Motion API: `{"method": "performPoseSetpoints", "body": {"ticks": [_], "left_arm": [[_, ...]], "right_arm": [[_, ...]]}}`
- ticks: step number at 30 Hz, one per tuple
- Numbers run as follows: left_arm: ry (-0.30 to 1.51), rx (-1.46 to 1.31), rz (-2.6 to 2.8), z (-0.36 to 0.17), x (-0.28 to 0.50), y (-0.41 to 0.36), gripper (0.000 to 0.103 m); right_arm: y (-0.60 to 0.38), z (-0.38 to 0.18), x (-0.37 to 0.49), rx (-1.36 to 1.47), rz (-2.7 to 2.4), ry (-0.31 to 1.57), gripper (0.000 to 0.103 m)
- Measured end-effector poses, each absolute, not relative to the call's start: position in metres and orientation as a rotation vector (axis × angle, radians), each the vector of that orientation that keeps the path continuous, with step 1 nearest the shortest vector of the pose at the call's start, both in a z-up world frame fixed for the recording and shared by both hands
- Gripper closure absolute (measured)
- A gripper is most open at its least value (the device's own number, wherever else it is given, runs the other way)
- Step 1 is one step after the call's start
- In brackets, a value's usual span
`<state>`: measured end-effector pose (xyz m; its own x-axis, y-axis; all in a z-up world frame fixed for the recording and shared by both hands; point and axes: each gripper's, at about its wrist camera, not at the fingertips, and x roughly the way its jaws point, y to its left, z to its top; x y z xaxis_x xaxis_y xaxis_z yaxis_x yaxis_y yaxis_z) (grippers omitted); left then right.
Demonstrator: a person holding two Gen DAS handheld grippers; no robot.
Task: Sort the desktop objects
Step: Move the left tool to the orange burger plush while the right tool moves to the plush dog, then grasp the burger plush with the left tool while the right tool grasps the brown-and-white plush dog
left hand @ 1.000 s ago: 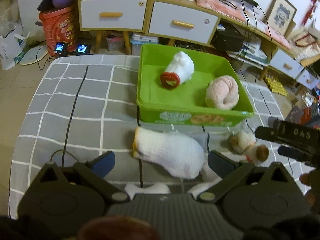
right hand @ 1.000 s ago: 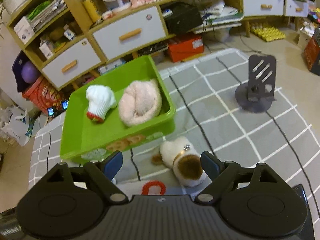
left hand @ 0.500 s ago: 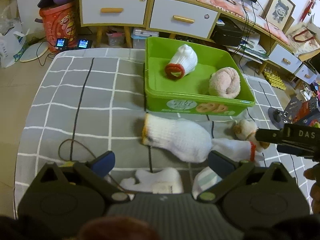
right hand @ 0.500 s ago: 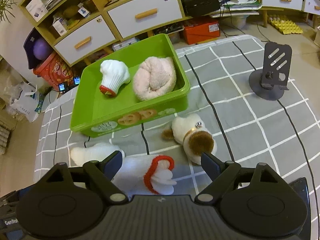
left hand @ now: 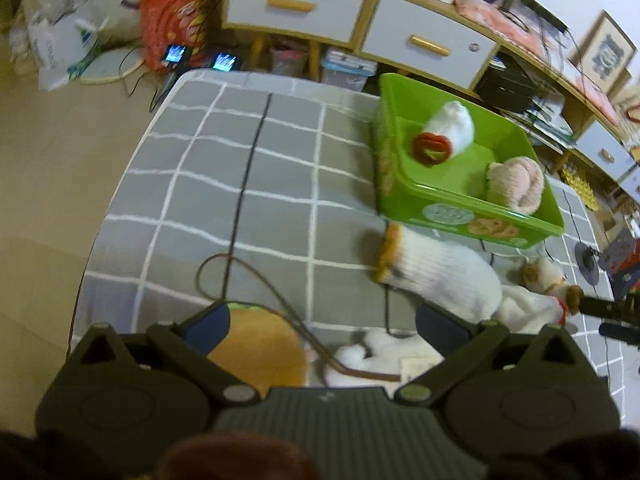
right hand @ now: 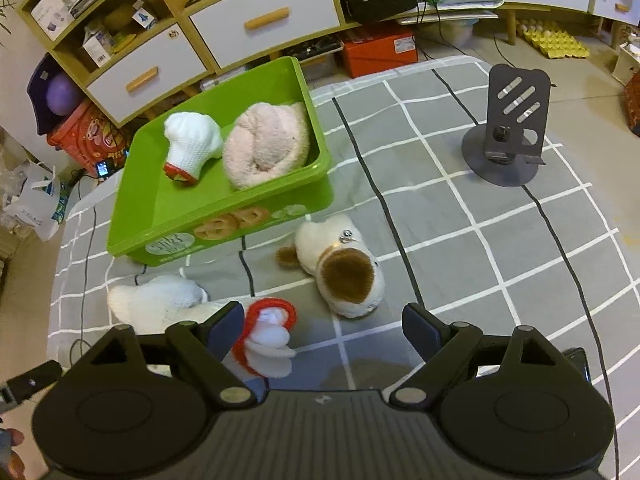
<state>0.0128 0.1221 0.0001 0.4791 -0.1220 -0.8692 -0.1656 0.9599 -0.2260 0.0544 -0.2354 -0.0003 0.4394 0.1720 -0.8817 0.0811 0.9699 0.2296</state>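
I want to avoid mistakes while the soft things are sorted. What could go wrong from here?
1. A brown cord loops just ahead of the open left gripper; it could snag.
2. The red-cuffed white sock lies against the right gripper's left finger, off-centre, so closing might miss it.
3. The green bin is light-looking; a bump may shift it.

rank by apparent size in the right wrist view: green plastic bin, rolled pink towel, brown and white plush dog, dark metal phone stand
1. green plastic bin
2. rolled pink towel
3. brown and white plush dog and dark metal phone stand: look alike, unranked.
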Motion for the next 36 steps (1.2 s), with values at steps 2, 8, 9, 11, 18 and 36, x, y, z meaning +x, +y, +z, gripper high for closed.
{"method": "performPoseSetpoints", "body": {"ticks": [2,8,9,11,18,36], "left_arm": [[1.084,-0.334,0.036,-0.002,0.012,0.133,0.001],[1.089,-0.428,0.044,-0.006,0.008,0.158,0.001],[1.090,-0.444,0.044,-0.007,0.008,0.162,0.001],[1.095,-0.473,0.043,-0.009,0.008,0.169,0.001],[1.116,-0.557,0.069,-0.020,0.008,0.188,0.001],[1.226,-0.499,0.056,-0.059,0.007,0.181,0.007]], "right_arm": [[-0.235,-0.004,0.055,0.241,0.058,1.133,0.016],[-0.236,-0.007,0.056,0.232,0.055,1.152,0.016],[-0.237,-0.007,0.056,0.233,0.052,1.153,0.016],[-0.241,-0.008,0.056,0.241,0.042,1.154,0.016],[-0.248,-0.017,0.062,0.295,0.017,1.163,0.016],[-0.245,-0.051,0.091,0.315,-0.019,1.184,0.016]]}}
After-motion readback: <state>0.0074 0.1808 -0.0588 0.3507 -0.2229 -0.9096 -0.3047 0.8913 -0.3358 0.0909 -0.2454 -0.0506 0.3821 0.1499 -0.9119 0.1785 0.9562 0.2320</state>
